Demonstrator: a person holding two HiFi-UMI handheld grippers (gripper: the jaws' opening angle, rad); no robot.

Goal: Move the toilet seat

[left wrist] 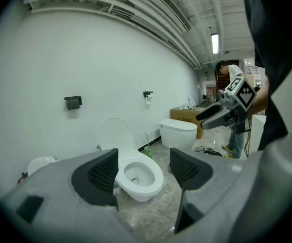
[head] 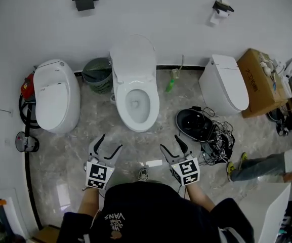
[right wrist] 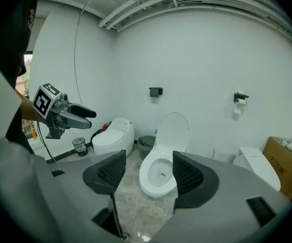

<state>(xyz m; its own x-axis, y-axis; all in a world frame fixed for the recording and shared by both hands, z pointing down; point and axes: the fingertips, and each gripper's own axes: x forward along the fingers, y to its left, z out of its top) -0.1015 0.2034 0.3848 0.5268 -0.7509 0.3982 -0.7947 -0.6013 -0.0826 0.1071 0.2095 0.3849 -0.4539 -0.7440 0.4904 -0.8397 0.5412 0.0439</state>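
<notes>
The middle white toilet [head: 135, 105] stands against the far wall with its cover [head: 133, 57] raised upright. I cannot tell whether the seat ring is up with it. Both grippers hover over the floor in front of the bowl, well short of it. My left gripper [head: 110, 143] is open and holds nothing; in its own view the bowl [left wrist: 151, 178] shows between the spread jaws. My right gripper [head: 170, 143] is open too, and the bowl [right wrist: 156, 178] and cover [right wrist: 173, 130] lie beyond its jaws. Each gripper shows in the other's view: right gripper [left wrist: 219, 116], left gripper [right wrist: 80, 116].
A closed white toilet [head: 54, 95] stands at the left and another [head: 225, 85] at the right. A green waste basket [head: 97, 75] and a green bottle [head: 171, 85] flank the middle bowl. Black gear with cables [head: 201, 128], a cardboard box [head: 259, 82] and a person's leg [head: 257, 166] crowd the right.
</notes>
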